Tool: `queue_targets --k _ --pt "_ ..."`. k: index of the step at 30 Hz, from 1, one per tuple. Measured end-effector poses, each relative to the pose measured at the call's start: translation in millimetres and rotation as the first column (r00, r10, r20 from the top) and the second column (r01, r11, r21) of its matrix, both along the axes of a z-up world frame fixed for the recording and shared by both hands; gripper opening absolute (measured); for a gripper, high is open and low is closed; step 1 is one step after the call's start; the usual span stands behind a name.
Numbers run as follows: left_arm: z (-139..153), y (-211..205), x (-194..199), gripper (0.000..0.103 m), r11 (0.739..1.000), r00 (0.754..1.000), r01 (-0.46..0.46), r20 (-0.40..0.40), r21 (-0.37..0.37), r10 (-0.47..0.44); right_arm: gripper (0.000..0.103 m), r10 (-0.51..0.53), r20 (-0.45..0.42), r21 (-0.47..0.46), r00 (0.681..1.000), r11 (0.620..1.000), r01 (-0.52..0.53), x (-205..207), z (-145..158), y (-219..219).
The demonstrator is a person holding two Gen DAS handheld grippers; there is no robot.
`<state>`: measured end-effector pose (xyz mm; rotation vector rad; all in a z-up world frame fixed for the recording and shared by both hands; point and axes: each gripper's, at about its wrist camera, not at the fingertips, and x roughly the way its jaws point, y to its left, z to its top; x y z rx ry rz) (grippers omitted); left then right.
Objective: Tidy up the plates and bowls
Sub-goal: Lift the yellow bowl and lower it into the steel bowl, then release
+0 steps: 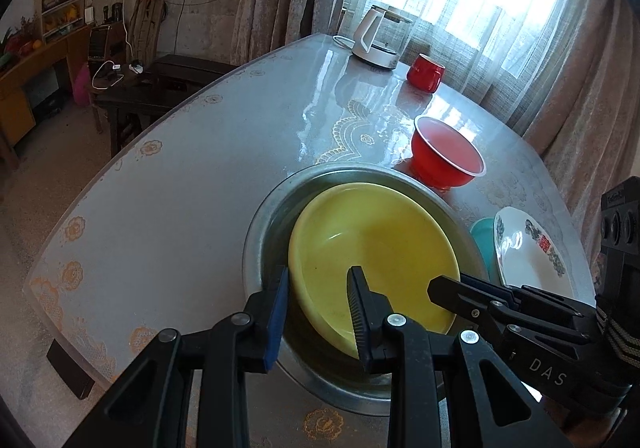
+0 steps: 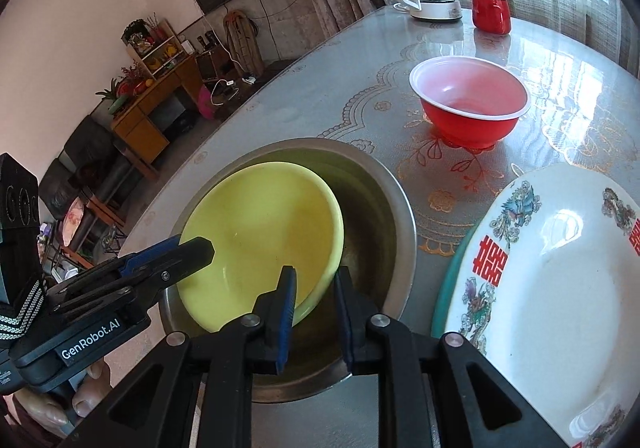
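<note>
A yellow plate (image 1: 372, 244) lies tilted inside a steel basin (image 1: 264, 220) on the table. My left gripper (image 1: 320, 308) is open, its fingers astride the plate's near-left rim. My right gripper (image 2: 316, 304) is open, astride the plate's (image 2: 256, 232) right rim inside the basin (image 2: 384, 188). Each gripper shows in the other view: the right one (image 1: 444, 288) over the plate's right edge, the left one (image 2: 200, 248) over its left edge. A red bowl (image 2: 470, 104) stands beyond the basin. A white patterned plate (image 2: 552, 288) rests on a teal plate (image 2: 444, 288) to the right.
A white kettle (image 1: 380, 38) and a red mug (image 1: 426, 72) stand at the table's far end by the curtained window. The table's left edge (image 1: 120, 168) drops to the floor, with a dark bench and wooden cabinets beyond.
</note>
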<state>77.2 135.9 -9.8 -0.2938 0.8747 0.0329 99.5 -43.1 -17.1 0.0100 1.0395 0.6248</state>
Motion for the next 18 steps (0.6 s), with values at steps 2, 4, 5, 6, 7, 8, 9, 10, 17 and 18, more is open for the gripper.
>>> queue_targets --k 2,4,5,6,7,8,9,10,17,18 --pt "0 -3 -1 0.031 1.0 1.0 0.004 0.002 0.023 -0.004 0.021 0.001 0.017 -0.012 1.0 1.0 -0.001 -2 1 1" --pt "0 -5 -1 0.033 0.999 1.0 0.015 0.002 0.041 -0.015 0.025 0.004 0.041 -0.023 0.999 1.0 -0.003 -4 4 2" --pt "0 -5 -2 0.033 0.999 1.0 0.013 0.004 0.043 -0.014 0.029 0.006 0.052 -0.032 0.999 0.999 -0.004 -6 5 3" --pt "1 -5 -2 0.034 0.999 1.0 0.012 0.008 0.045 -0.013 0.031 0.01 0.066 -0.041 0.998 0.999 -0.007 -7 6 4" --pt "1 -4 -2 0.034 0.999 1.0 0.011 0.011 0.048 -0.012 0.031 0.015 0.082 -0.049 0.997 0.999 -0.011 -9 6 5" --pt "2 -4 -2 0.034 0.999 1.0 0.006 0.011 0.051 -0.007 0.031 0.018 0.09 -0.055 0.996 0.998 -0.013 -9 6 5" --pt "2 -4 -3 0.034 0.999 1.0 0.005 0.016 0.048 -0.006 0.032 0.015 0.09 -0.059 0.996 0.998 -0.01 -9 6 6" --pt "3 -3 -4 0.034 0.999 1.0 0.006 0.022 0.045 -0.007 0.032 0.013 0.088 -0.053 0.996 0.999 -0.008 -9 6 6" --pt "12 -4 -8 0.034 0.997 0.998 -0.004 0.061 0.071 0.0 0.032 -0.007 0.075 -0.013 0.997 1.0 0.008 -8 7 -3" --pt "12 -5 -8 0.034 0.997 0.998 -0.003 0.062 0.076 -0.001 0.032 -0.007 0.074 -0.006 0.997 1.0 0.007 -9 7 -4"
